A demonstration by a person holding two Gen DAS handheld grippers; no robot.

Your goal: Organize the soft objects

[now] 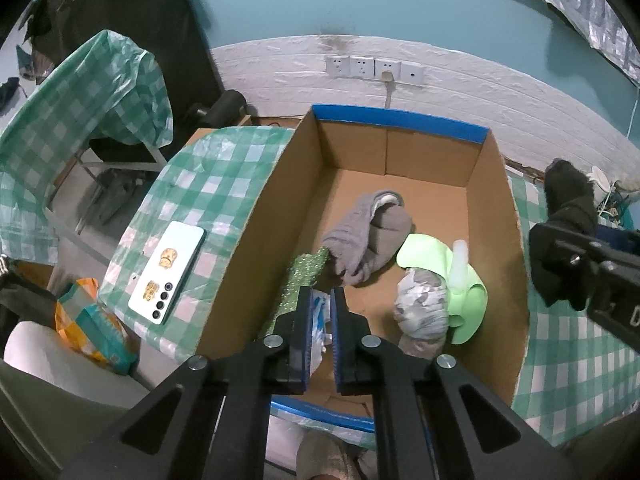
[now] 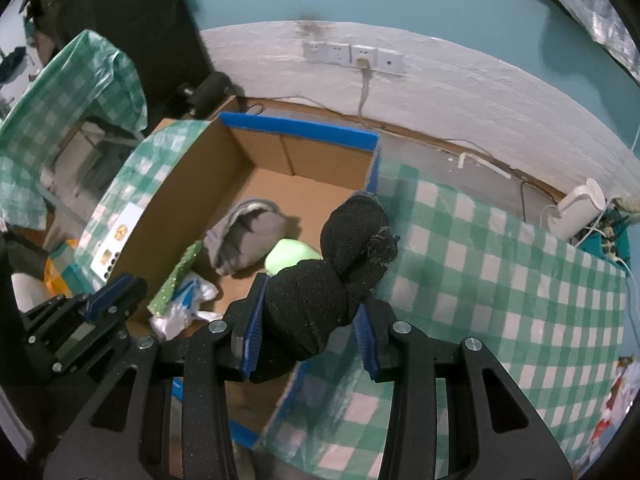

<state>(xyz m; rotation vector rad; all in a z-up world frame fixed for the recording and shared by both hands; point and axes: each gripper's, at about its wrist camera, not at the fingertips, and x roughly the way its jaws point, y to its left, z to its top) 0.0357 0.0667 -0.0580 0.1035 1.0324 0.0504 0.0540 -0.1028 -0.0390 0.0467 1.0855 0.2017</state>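
In the right wrist view the right gripper (image 2: 308, 320) clamps a black sock bundle (image 2: 340, 276) at lower centre. The bundle's long axis runs from the pads up and to the right, its knotted end pointing toward the frame's upper right, over the right wall of the cardboard box (image 2: 208, 184).

In the left wrist view the left gripper (image 1: 322, 312), jaws narrow, pinches a white-and-blue plastic bag (image 1: 320, 320) at lower centre, inside the box (image 1: 496, 208). Beyond it lie a grey sock roll (image 1: 368, 236), a green glittery strip (image 1: 304, 276), a light green piece (image 1: 464, 280) and a grey patterned bundle (image 1: 420, 308). A white phone (image 1: 168, 272) rests on the checked tablecloth (image 1: 216, 184) at left.
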